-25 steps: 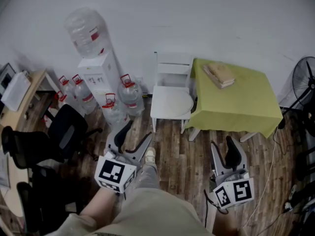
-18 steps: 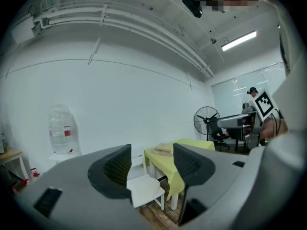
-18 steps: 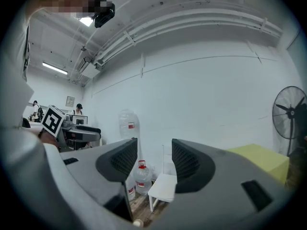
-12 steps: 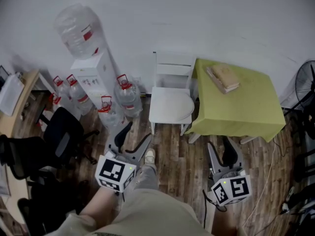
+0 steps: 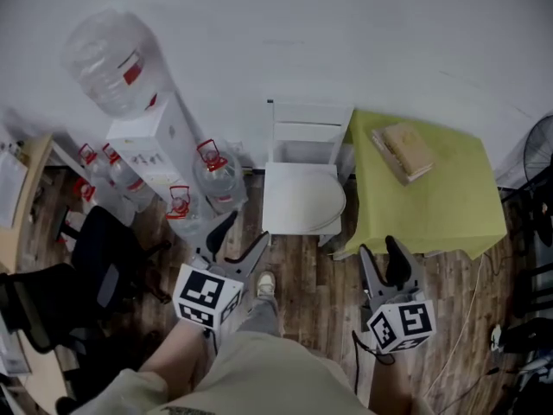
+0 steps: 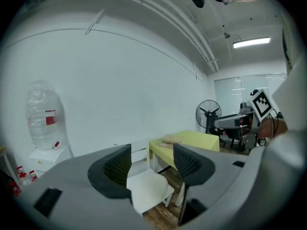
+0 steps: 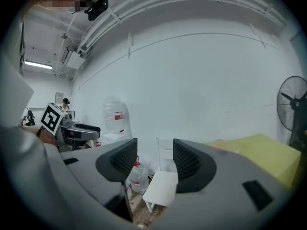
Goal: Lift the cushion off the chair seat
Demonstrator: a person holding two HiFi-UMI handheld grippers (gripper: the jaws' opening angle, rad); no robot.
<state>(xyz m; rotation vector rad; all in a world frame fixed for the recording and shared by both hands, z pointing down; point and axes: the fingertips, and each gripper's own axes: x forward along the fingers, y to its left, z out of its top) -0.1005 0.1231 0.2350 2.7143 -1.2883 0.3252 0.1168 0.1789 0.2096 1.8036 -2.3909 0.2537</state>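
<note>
A white wooden chair (image 5: pixel 307 133) stands against the wall, with a white round-edged cushion (image 5: pixel 304 199) lying on its seat. My left gripper (image 5: pixel 242 233) is in front of the chair's left corner, apart from it, open and empty. My right gripper (image 5: pixel 380 252) is in front of the chair's right side, near the table's corner, also open and empty. In the left gripper view the cushion (image 6: pixel 147 191) shows between and beyond the left gripper (image 6: pixel 151 161). In the right gripper view the chair seat (image 7: pixel 162 189) lies beyond the right gripper (image 7: pixel 154 160).
A green-clothed table (image 5: pixel 436 199) with a flat tan stack (image 5: pixel 404 150) touches the chair's right side. A water dispenser (image 5: pixel 152 142) and several water jugs (image 5: pixel 216 175) stand left of it. Black office chairs (image 5: pixel 95 262) are at the left, a fan (image 5: pixel 541 145) at the right.
Both grippers have moved forward toward the chair, which now sits closer and more central in the head view. Their jaws stay as they were.
</note>
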